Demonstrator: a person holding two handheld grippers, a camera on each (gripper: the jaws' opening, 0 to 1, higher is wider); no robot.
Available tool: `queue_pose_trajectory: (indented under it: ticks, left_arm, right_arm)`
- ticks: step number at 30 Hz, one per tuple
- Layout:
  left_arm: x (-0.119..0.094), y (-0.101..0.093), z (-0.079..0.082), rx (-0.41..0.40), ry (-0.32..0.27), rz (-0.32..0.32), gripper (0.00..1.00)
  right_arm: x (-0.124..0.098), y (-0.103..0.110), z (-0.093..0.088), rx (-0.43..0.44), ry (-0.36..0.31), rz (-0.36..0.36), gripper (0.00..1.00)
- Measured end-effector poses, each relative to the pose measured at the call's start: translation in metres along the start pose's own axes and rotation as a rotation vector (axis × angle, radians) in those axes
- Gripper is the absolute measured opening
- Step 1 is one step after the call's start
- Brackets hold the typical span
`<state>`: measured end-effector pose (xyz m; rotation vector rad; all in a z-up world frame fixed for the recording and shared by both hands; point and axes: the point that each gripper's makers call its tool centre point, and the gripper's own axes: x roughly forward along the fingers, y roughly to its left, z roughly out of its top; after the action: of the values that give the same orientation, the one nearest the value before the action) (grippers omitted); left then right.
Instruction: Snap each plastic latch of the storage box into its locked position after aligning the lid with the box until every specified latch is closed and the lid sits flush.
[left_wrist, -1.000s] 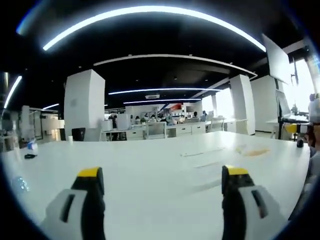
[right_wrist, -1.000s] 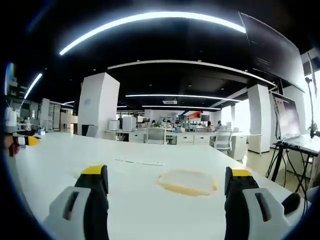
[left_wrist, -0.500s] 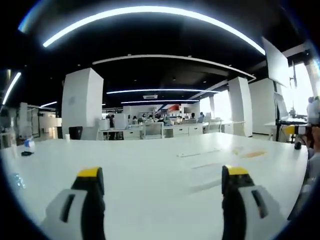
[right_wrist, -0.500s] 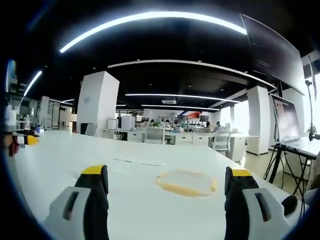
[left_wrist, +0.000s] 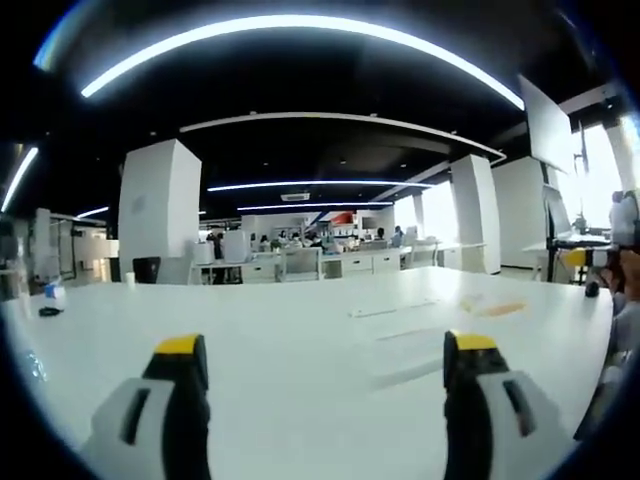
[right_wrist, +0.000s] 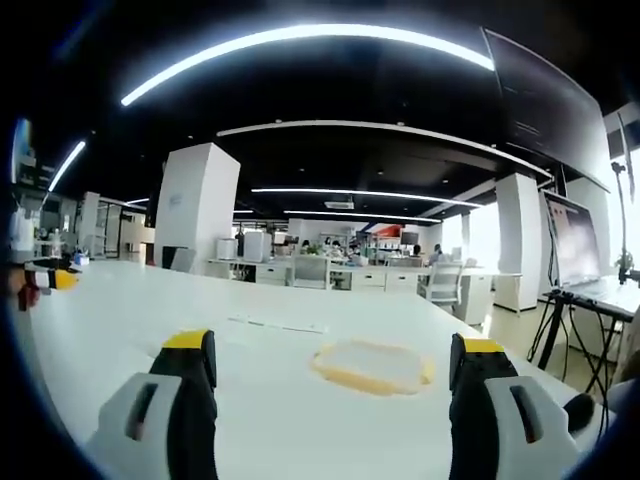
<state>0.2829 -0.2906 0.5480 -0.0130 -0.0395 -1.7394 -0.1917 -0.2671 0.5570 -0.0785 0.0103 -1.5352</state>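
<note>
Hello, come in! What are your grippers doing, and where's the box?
Both grippers open, left gripper, right gripper. Yellow-rimmed lid flat on white table, untouched. Path clear.

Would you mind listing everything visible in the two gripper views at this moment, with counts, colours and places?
Table: one, white, under both grippers.
Storage box lid: one, clear with a yellow rim, flat on the table ahead of the right gripper.
Flat strip: one, pale, on the table beyond the lid.
Pillar: one, white, behind the table at left.
Desks and chairs: several, white, far background.
Ceiling light strips: several, white, curved overhead.
Screen on stand: one, at right.
Left gripper: one, yellow-tipped, open, empty.
Right gripper: one, yellow-tipped, open, empty.
</note>
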Motion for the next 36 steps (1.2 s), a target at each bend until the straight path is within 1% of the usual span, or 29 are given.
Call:
queue_pose_trajectory:
  ticks: [8,14,19,26,29,33,36]
  left_arm:
    - [0.001,-0.001,0.001,0.01,-0.001,-0.007,1.0]
    - [0.004,-0.006,0.007,0.028,-0.016,-0.03,1.0]
    - [0.014,-0.011,0.009,0.032,-0.023,-0.056,1.0]
    - [0.029,-0.027,0.01,0.034,-0.02,-0.121,0.99]
    - [0.037,-0.036,0.014,0.027,-0.039,-0.156,1.0]
    - [0.048,-0.049,0.019,0.031,-0.059,-0.2,1.0]
    - [0.057,-0.06,0.021,0.04,-0.061,-0.238,1.0]
  right_arm:
    - [0.0,-0.001,-0.001,-0.008,-0.001,-0.005,1.0]
    - [0.001,-0.003,-0.001,-0.011,-0.003,-0.002,1.0]
    - [0.002,-0.009,-0.002,-0.005,-0.005,-0.016,1.0]
    - [0.0,-0.02,-0.002,-0.013,-0.001,-0.038,1.0]
    - [0.0,-0.026,-0.002,-0.022,0.002,-0.047,0.99]
    - [0.001,-0.036,-0.005,-0.069,0.018,-0.051,0.98]
    - [0.003,-0.046,-0.006,-0.081,0.026,-0.054,0.98]
